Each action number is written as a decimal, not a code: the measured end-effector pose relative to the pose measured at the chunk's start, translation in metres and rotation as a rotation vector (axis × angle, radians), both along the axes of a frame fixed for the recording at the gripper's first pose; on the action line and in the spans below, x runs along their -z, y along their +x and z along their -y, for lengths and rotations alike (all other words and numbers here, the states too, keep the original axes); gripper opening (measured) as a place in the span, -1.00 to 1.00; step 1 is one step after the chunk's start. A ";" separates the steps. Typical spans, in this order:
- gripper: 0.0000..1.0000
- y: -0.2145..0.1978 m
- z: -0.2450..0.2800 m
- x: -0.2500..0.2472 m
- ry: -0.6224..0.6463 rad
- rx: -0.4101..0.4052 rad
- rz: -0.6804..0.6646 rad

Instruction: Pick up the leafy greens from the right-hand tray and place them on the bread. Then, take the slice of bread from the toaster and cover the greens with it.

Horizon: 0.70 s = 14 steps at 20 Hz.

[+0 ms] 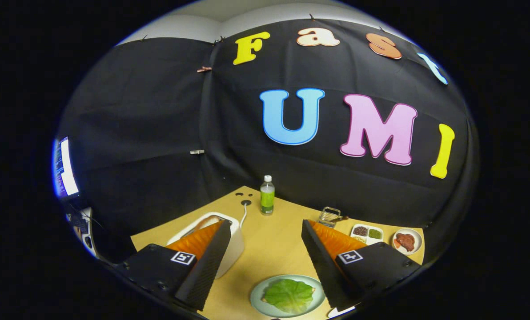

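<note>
Leafy greens (289, 295), one broad crinkled lettuce leaf, already lie spread over the slice of bread (310, 290), of which just a pale corner peeks out at the leaf's edge, on the round pale-green plate (258, 291) sitting between and just ahead of the gripper (265, 271). So the first half of the job looks done, by my reading! What is left is the second half: fetching the other slice from the white boxy toaster (234, 242) on the left, partly hidden behind the left finger, and whether bread sits in its slot I cannot tell from here. The jaws stand wide apart and hold nothing, hovering above the wooden tabletop (271, 240). Over on the right, a small white two-part tray (367, 234) carries dark grains in one compartment and something green in the other, and just beside it a round white dish (407, 241) holds a reddish-brown piece of meat. Behind those stands a small wire rack (330, 216). Further back, near the black cloth wall, a clear bottle (267, 196) of green drink stands upright, well apart from the plate.
</note>
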<state>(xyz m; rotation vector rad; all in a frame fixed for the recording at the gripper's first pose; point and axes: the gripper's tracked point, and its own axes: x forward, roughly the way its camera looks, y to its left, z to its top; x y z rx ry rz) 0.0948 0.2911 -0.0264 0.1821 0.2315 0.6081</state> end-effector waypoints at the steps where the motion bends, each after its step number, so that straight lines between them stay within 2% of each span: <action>1: 0.99 0.001 -0.010 -0.009 0.010 -0.006 0.014; 7: 0.99 -0.004 -0.087 -0.013 0.026 -0.080 -0.018; 14: 0.98 0.003 -0.166 0.053 -0.025 -0.107 -0.185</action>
